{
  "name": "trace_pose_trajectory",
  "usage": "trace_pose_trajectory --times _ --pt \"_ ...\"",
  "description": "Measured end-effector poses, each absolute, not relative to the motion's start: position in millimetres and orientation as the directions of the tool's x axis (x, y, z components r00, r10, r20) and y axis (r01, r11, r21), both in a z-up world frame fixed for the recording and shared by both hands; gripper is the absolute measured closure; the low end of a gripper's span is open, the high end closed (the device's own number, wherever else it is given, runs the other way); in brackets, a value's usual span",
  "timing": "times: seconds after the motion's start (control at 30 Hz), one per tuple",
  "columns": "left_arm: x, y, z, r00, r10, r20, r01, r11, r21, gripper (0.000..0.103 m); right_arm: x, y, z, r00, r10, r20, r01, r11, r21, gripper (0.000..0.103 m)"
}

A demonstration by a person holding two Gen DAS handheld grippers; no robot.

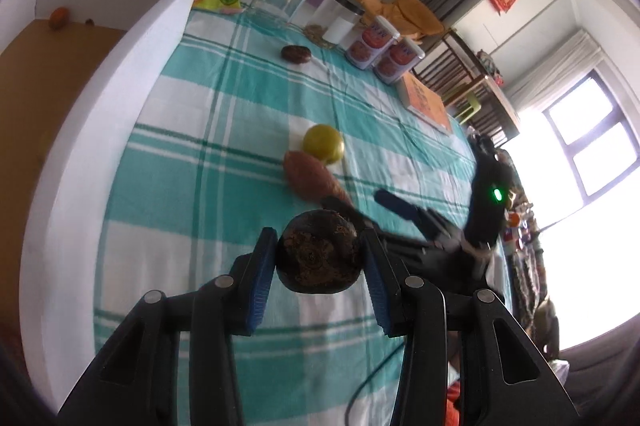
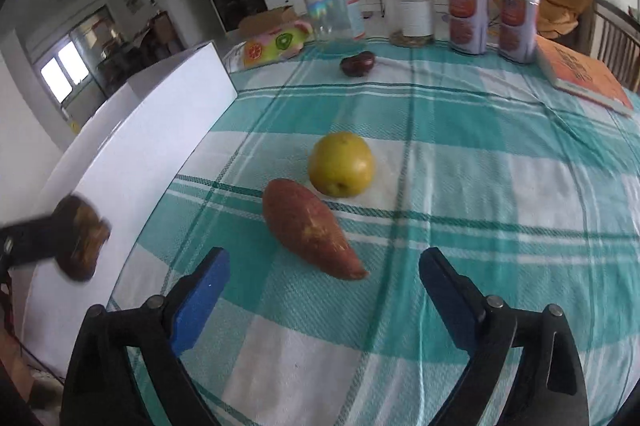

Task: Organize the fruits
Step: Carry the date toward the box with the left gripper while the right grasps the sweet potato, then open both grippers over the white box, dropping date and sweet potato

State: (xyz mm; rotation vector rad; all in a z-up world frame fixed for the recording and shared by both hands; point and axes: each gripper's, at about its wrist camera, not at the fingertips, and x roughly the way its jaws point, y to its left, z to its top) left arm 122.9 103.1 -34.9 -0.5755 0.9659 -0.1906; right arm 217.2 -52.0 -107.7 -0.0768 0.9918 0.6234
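My left gripper [image 1: 320,258] is shut on a dark brown round fruit [image 1: 320,252] and holds it above the cloth beside the white box [image 1: 120,74]; the fruit also shows in the right wrist view [image 2: 82,238]. My right gripper [image 2: 324,266] is open and empty, just short of a sweet potato [image 2: 308,226] with a yellow pear [image 2: 341,164] behind it. The right gripper shows in the left wrist view [image 1: 368,206] near the sweet potato [image 1: 312,174] and pear [image 1: 323,143]. A dark red fruit [image 2: 357,63] lies farther back. An orange fruit [image 1: 59,18] lies inside the box.
A glass jar [image 2: 334,12], a black-lidded jar [image 2: 412,10] and two white canisters [image 2: 468,20] stand along the far edge. An orange book [image 2: 580,74] lies at the far right. A fruit-print pouch [image 2: 276,44] lies behind the box. The teal checked tablecloth [image 2: 480,186] covers the table.
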Motion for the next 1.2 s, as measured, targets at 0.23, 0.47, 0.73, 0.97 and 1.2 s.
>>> trace_pose_trajectory --times 0.23,0.47,0.73,0.97,1.2 --pt "73 96 -31 0.517 -0.399 -0.757 0.007 0.887 -0.462 0.059 234 -30 -132 0.314 0.405 -0.859 -0.493 0.843 0.217 0.055" --pt "39 92 -40 0.487 -0.421 -0.766 0.064 0.891 -0.449 0.059 184 -63 -130 0.126 0.456 -0.881 -0.376 0.844 0.383 0.062" --pt "27 91 -41 0.470 -0.458 -0.754 0.067 0.871 -0.487 0.059 176 -43 -134 0.099 0.392 -0.915 -0.404 0.856 0.323 0.060" --pt "8 118 -15 0.500 -0.463 -0.732 0.069 0.864 -0.498 0.059 183 -34 -128 0.114 0.377 -0.919 -0.401 0.864 0.305 0.062" --pt "-1 216 20 0.657 -0.258 -0.708 -0.112 0.896 -0.430 0.059 130 26 -23 0.137 0.668 -0.731 -0.540 0.669 0.510 0.062"
